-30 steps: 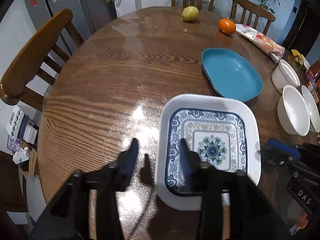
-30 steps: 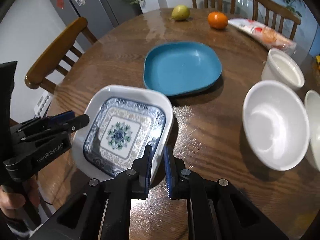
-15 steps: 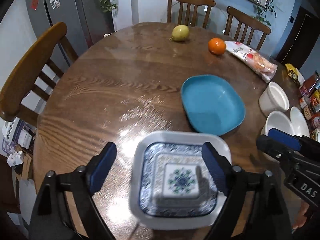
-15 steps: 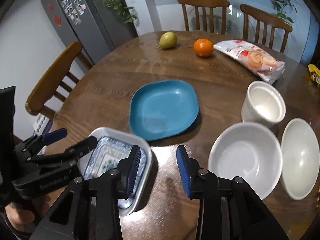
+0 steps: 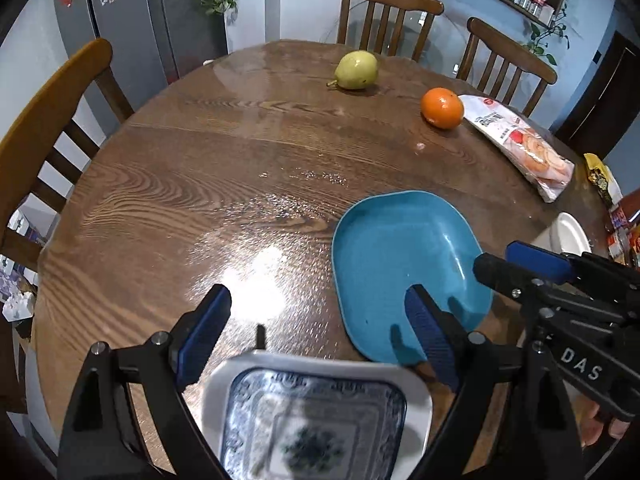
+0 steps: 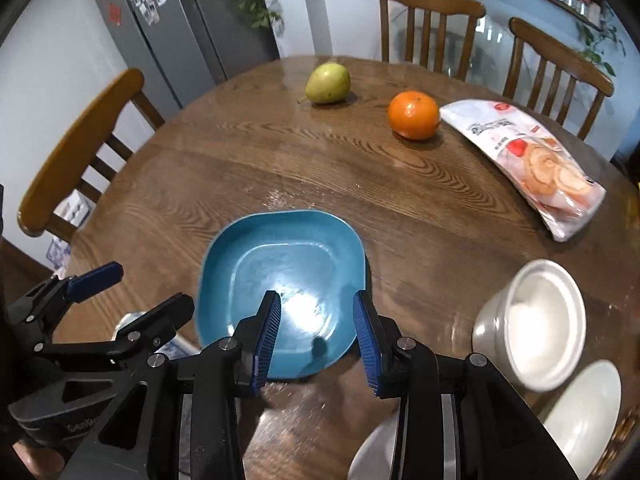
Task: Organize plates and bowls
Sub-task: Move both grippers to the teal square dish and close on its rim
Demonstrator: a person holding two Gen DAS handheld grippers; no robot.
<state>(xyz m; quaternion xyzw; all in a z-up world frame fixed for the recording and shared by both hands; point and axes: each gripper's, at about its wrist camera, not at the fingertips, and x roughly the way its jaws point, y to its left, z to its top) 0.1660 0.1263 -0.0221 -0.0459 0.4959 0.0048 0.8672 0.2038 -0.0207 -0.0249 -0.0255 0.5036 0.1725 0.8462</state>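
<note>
The left gripper hangs over the near edge of the round wooden bench with its jaws spread wide and nothing between them. Below and behind its blue pads lies the patterned plate, white-rimmed with a blue and white design, flat on the bench at the near edge; the pads stand clear of it.

The right gripper is just to the right of the left one, its jaws parted and empty, held above the near rim of the blue plate. That plate sits flat near the middle of the bench, just beyond the patterned plate and apart from it. In the right wrist view only a sliver of the patterned plate shows behind the left gripper's black frame.

To the right of the blue plate stands a deep white bowl; just beside it, nearer the bench edge, lies a shallower white bowl, and the rim of a third white bowl peeks out under the right gripper.

At the far side of the bench rest a pear, an orange and a snack bag, the orange close beside the bag. Wooden chairs ring the bench
</note>
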